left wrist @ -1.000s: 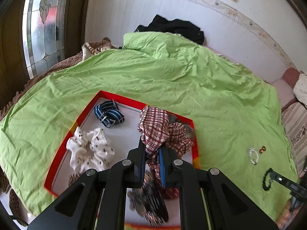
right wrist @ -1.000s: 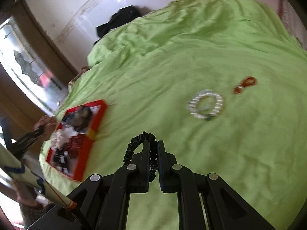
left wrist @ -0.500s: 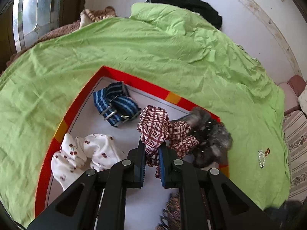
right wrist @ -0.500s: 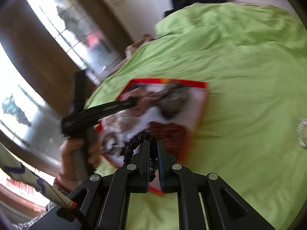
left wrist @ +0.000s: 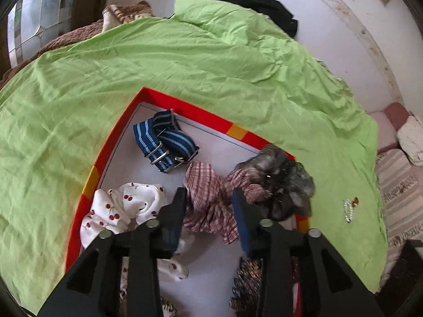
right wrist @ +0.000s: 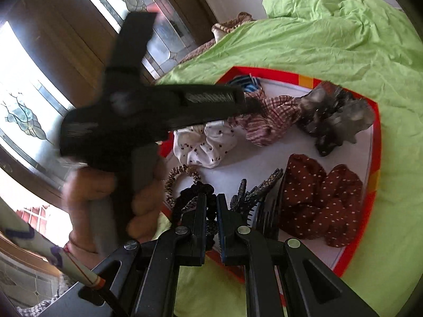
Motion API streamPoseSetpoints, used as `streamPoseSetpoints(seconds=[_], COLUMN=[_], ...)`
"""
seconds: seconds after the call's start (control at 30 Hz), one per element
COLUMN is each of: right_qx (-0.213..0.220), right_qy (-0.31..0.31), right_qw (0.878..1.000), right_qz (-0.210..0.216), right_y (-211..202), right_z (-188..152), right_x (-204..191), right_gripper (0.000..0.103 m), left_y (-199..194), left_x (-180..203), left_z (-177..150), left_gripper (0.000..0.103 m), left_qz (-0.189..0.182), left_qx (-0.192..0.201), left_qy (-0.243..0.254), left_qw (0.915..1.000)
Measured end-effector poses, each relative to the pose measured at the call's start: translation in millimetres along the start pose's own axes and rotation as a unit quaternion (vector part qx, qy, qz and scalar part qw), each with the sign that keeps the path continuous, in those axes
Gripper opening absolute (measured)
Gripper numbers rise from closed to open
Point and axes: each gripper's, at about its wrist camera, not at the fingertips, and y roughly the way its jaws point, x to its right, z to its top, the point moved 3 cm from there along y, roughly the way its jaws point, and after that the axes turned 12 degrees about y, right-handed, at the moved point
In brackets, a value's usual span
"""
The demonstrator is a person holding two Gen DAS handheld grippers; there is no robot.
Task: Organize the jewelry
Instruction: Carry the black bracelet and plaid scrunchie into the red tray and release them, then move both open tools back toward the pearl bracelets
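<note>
A red-rimmed tray (left wrist: 201,117) with a white floor lies on the green bedsheet. My left gripper (left wrist: 208,198) hangs just above it, its jaws opening. The red plaid scrunchie (left wrist: 208,185) lies loose between the fingers, and the pads are off it. In the right wrist view my right gripper (right wrist: 211,200) is over the tray's near edge, shut on a black beaded band (right wrist: 189,199). A hand (right wrist: 87,190) holds the left gripper's black body across that view.
The tray also holds a blue striped strap (left wrist: 164,142), a white cherry scrunchie (left wrist: 119,206), a grey furry scrunchie (left wrist: 280,182), a dark red dotted scrunchie (right wrist: 320,198), a leopard band (right wrist: 182,174) and a toothed clip (right wrist: 261,200). Two small bracelets (left wrist: 349,207) lie on the sheet.
The left jaws have parted and let the plaid scrunchie down into the tray. The right gripper has swung from the open sheet to the tray with the black band.
</note>
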Motion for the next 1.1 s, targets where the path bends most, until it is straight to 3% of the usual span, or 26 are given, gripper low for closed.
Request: streamPoseSetpoints(seconds=[0.2, 0.4, 0.57, 0.73, 1.1], right_qx=[-0.004, 0.003, 0.022, 0.035, 0.081], right_qy=[-0.010, -0.004, -0.004, 0.001, 0.063], right_qw=[1.000, 1.000, 1.000, 0.999, 0.993], right_qz=[-0.012, -0.009, -0.005, -0.002, -0.051], right_y=[12, 12, -4, -26, -108], right_z=[-4, -3, -1, -3, -22], right_x=[-1, 0, -3, 3, 89], right_gripper=[0.010, 0.012, 0.029, 0.029, 0.034], left_y=[-34, -57, -69, -79, -90], left_x=[-13, -29, -39, -49, -67], left_z=[-1, -1, -2, -6, -12], left_gripper=[0.044, 0.047, 0.048, 0.051, 0.051], left_qz=[-0.017, 0.009, 0.042, 0.062, 0.086], left_qx=[0.053, 0.110, 0.145, 0.167, 0.181], left_qy=[-0.018, -0.055, -0.078, -0.100, -0.133], left_qw=[0.9983, 0.9924, 0.9855, 0.9790, 0.9707])
